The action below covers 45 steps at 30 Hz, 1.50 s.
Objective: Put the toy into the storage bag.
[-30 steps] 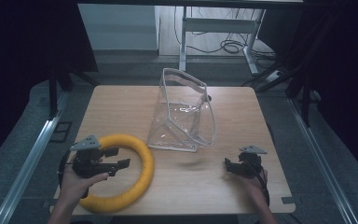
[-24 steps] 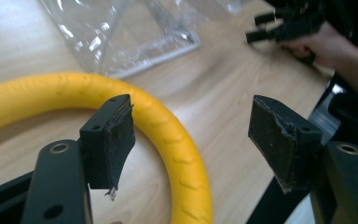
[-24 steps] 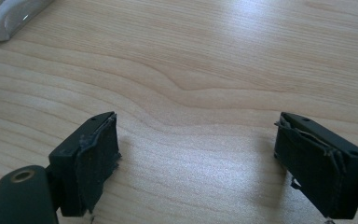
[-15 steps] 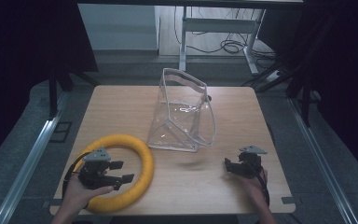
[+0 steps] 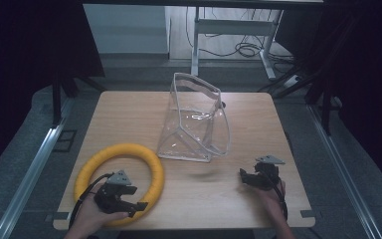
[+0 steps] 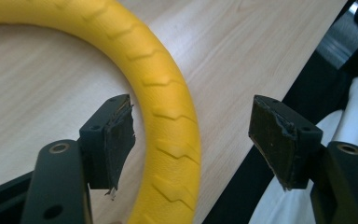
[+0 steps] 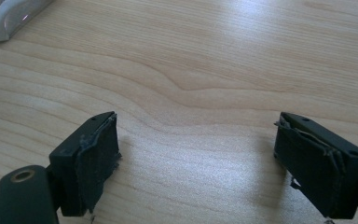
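Now lining up the grasp: left gripper (image 6: 191,144) spread wide over the near arc of the yellow ring (image 5: 121,177) at the counter (image 5: 129,114) front-left corner, apparently not yet touching; right gripper (image 7: 196,163) wide, empty; next, lower and close squarely

Left tongs (image 6: 193,140) wide apart astride the yellow ring (image 6: 168,102) at the wooden table (image 6: 51,93) edge.

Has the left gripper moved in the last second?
Yes. The left gripper has drawn back toward the table's near edge and slid right. It was over the yellow ring's left side; now its open fingers straddle the ring's near rim.
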Tool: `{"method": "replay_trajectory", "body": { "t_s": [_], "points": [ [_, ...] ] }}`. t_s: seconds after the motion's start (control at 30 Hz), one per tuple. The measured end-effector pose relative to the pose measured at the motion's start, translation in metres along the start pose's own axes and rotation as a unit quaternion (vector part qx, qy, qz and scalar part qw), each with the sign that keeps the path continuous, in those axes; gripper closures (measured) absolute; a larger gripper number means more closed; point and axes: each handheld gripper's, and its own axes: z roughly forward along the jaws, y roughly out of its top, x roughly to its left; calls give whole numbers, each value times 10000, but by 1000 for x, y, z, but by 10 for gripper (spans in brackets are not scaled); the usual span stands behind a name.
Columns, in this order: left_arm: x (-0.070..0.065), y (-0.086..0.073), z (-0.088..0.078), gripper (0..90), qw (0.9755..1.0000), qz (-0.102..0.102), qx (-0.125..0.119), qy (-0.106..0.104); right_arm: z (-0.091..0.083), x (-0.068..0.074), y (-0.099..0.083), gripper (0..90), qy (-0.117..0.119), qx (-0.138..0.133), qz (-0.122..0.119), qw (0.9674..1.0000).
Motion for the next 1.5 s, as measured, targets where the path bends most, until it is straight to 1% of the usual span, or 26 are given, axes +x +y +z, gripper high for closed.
{"method": "replay_trajectory", "body": {
  "t_s": [0.03, 0.07, 0.1, 0.13, 0.2, 0.4, 0.5, 0.57, 0.63, 0.67, 0.73, 0.77, 0.83, 0.87, 0.9, 0.93, 0.97, 1.0, 1.1, 1.17, 1.3, 1.33, 1.37, 1.4, 1.47, 1.5],
  "points": [
    [-2, 0, 5, 307, 9999, 36, 136, 41, 0, 0, 0, 140, 0, 0, -1, 10000],
    [-2, 0, 5, 307, 9999, 36, 136, 41, 0, 0, 0, 140, 1, -1, -1, 10000],
    [-3, -1, 11, 308, 9996, 44, 267, 90, 0, 0, 0, 140, 1, -1, -1, 10000],
    [-3, -1, 11, 309, 9996, 44, 267, 90, 0, 0, 0, 140, 1, -1, -1, 10000],
    [-5, -2, 18, 309, 9986, 98, 483, 166, 0, 0, 0, 140, 1, 0, -1, 10000],
    [-4, -3, 27, 320, 9973, 87, 685, 251, 0, 0, 0, 140, 0, 0, 0, 10000],
    [-4, -3, 32, 337, 9947, 143, 967, 308, 0, 0, 0, 140, 1, 0, 0, 10000],
    [-4, -4, 34, 344, 9942, 143, 1011, 336, 0, 0, 0, 140, 0, 0, 0, 10000],
    [-4, -4, 39, 353, 9926, 113, 1139, 410, 0, 0, 0, 140, 1, 0, 0, 10000],
    [-4, -4, 39, 357, 9926, 113, 1139, 410, 0, 0, 0, 140, 1, 0, 0, 10000],
    [-5, -3, 44, 367, 9905, 126, 1278, 495, 0, 0, 0, 140, 0, -2, 0, 10000],
    [-5, -3, 44, 371, 9905, 126, 1278, 495, 0, 0, 0, 140, 0, -1, 0, 10000],
    [-5, -1, 47, 383, 9890, 142, 1387, 498, 0, 0, 0, 140, 0, -1, 0, 10000],
    [-5, -1, 47, 390, 9890, 142, 1387, 498, 0, 0, 0, 140, 0, -1, 1, 10000],
    [-6, 1, 51, 398, 9874, 151, 1488, 520, 0, 0, 0, 140, 4, 1, 3, 10000],
    [-6, 1, 51, 401, 9874, 151, 1488, 520, 0, 0, 0, 140, 4, 1, 3, 10000],
    [-6, 1, 53, 404, 9864, 159, 1548, 528, 0, 0, 0, 140, 1, -1, 0, 10000],
    [-6, 2, 54, 404, 9853, 163, 1608, 558, 0, 0, 0, 140, 1, -1, 0, 10000],
    [-6, 5, 56, 435, 9838, 167, 1668, 631, 0, 0, 0, 140, 1, -1, 0, 10000],
    [-6, 5, 56, 489, 9835, 155, 1651, 730, 0, 0, 0, 140, 1, 0, 0, 10000],
    [-6, 4, 56, 501, 9842, 150, 1603, 734, 0, 0, 0, 140, 0, -2, -1, 10000],
    [-5, 3, 55, 502, 9858, 107, 1532, 676, 0, 0, 0, 140, 1, -1, 0, 10000],
    [-5, 3, 55, 503, 9858, 107, 1532, 676, 0, 0, 0, 140, 1, -1, 0, 10000],
    [-3, 1, 53, 504, 9882, 49, 1413, 590, 0, 0, 0, 140, 1, 0, -1, 10000],
    [-1, 1, 47, 504, 9917, -33, 1197, 480, 0, 0, 0, 140, 1, 0, -1, 10000],
    [-1, 1, 47, 504, 9917, -33, 1197, 480, 0, 0, 0, 140, 1, 0, -1, 10000]
  ]
}}
